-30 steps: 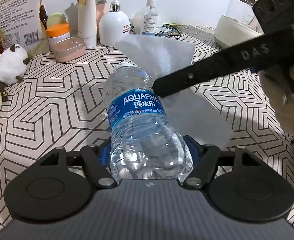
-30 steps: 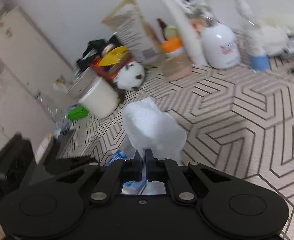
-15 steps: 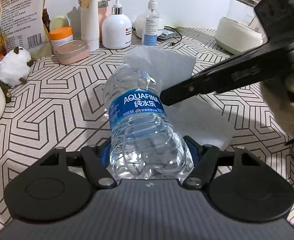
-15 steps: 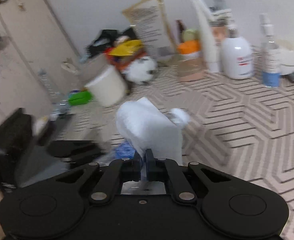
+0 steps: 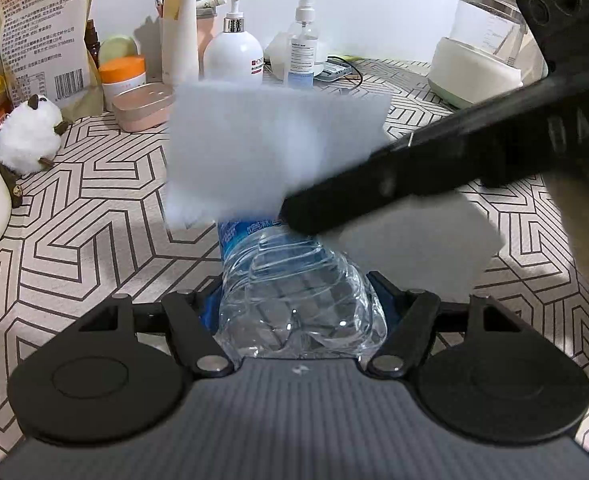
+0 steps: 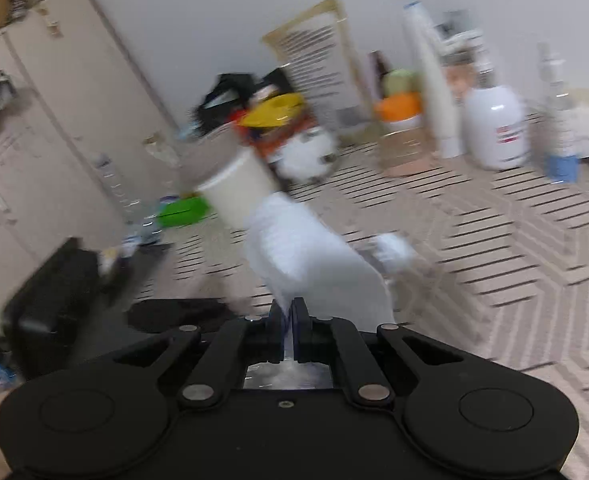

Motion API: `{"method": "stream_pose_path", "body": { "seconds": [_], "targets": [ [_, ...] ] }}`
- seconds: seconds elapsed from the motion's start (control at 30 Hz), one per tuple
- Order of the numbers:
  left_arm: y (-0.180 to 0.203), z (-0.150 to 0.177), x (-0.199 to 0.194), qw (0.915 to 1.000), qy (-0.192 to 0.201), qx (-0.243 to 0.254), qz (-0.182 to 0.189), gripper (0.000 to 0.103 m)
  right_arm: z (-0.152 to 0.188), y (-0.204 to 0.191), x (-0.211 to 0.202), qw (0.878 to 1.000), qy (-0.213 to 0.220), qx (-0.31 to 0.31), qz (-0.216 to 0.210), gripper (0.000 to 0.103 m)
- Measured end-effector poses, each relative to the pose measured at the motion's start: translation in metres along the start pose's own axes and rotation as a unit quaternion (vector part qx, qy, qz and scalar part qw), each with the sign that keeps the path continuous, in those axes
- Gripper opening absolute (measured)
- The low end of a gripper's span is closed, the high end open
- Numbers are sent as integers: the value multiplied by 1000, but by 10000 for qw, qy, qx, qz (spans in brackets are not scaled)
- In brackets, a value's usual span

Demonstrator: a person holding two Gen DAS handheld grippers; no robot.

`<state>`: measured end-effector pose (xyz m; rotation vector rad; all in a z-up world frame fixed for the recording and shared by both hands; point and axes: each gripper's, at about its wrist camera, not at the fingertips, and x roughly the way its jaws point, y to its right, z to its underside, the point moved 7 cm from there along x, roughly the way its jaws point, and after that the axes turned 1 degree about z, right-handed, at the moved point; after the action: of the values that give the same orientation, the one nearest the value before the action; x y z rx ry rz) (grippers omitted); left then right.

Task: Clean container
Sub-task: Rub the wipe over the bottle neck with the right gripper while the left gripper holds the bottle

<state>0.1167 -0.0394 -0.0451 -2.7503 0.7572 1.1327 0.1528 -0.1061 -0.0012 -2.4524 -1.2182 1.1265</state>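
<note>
lying across the whole scene is a table covered in a cloth with a black-lined hexagon pattern, with household goods crowding its far edge against a white wall. reaching in from the right of the left wrist view is the right gripper, a long black bar in that view; its jaws are pinching tight on a white wipe, which is hanging as a blurred sheet over the upper half of the water bottle. sitting in the left gripper is that clear bottle, its base toward the camera and its neck pointing away; the jaws are clamping its ribbed lower body from both sides, above the table. showing just beneath the wipe's lower edge is part of the bottle's blue label. standing at the back are a white pump bottle, a glass kettle, a printed pouch, a small spray bottle and an orange-lidded jar. the right wrist view is motion-blurred.
</note>
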Motion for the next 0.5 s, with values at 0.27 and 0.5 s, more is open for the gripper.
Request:
{"method": "stream_pose_path", "body": {
  "seconds": [0.27, 0.5],
  "targets": [
    [-4, -1, 1, 10000, 5, 14, 10, 70, 7, -23, -7, 9976, 116, -622, 283, 65],
    [-7, -1, 4, 10000, 5, 39, 13, 71, 8, -26, -28, 9946, 267, -909, 416, 65]
  ]
}}
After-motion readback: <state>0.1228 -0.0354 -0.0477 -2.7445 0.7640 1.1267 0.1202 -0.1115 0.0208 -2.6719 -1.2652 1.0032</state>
